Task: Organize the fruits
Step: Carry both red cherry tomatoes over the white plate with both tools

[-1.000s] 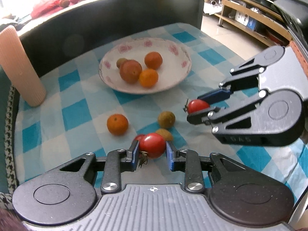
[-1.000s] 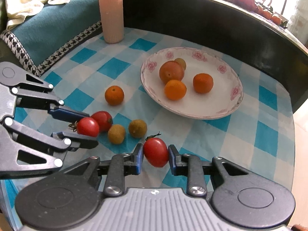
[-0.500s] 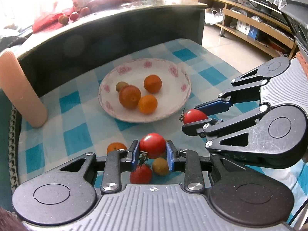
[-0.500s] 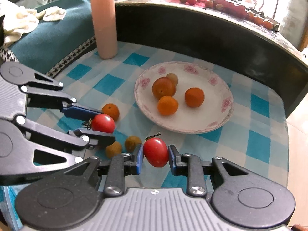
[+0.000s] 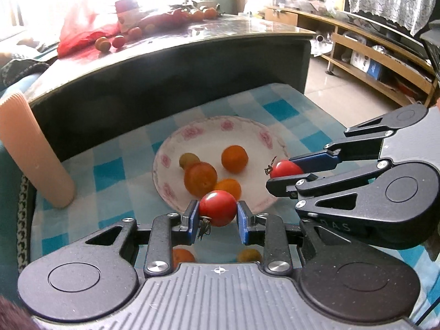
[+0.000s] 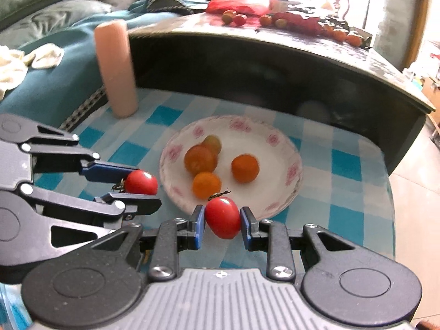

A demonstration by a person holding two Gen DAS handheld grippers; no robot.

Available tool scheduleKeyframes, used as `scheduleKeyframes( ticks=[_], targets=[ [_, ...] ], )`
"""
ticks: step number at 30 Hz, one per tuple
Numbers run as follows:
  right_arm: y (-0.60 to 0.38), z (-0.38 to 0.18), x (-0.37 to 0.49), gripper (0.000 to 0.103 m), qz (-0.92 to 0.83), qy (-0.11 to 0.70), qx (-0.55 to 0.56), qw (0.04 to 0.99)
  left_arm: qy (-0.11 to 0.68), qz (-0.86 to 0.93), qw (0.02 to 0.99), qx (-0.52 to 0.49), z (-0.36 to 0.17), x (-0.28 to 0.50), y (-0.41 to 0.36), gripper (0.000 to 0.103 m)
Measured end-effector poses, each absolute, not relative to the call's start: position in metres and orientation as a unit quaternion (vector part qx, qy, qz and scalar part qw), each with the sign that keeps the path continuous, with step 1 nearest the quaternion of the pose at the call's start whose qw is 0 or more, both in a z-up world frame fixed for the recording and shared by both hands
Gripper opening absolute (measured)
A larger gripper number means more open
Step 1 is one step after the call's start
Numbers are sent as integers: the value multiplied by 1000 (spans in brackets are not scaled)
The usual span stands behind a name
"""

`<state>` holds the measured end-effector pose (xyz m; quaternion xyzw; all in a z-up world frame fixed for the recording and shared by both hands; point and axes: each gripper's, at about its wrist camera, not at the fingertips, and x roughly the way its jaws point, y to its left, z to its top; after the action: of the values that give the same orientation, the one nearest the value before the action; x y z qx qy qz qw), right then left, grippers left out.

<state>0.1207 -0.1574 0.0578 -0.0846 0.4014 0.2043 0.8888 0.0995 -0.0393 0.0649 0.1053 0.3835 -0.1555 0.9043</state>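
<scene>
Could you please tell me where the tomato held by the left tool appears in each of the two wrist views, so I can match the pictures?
Left wrist view: the tomato sits low in the centre, clamped in the left tool, just in front of the plate's near rim.
Right wrist view: the same tomato is at the left, just outside the plate's left rim.
Shared landmark: the flowered plate holding four fruits.

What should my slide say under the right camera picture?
Two grippers each carry a red tomato toward the flowered plate.
</scene>
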Motion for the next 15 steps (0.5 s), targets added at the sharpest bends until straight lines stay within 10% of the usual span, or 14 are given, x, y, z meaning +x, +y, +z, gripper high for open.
scheduleKeyframes(
  ticks=[15],
  targets=[
    [-153,47,164,43,180,406,-60,894,387,-139,905,112,50,133,-37,35]
  ],
)
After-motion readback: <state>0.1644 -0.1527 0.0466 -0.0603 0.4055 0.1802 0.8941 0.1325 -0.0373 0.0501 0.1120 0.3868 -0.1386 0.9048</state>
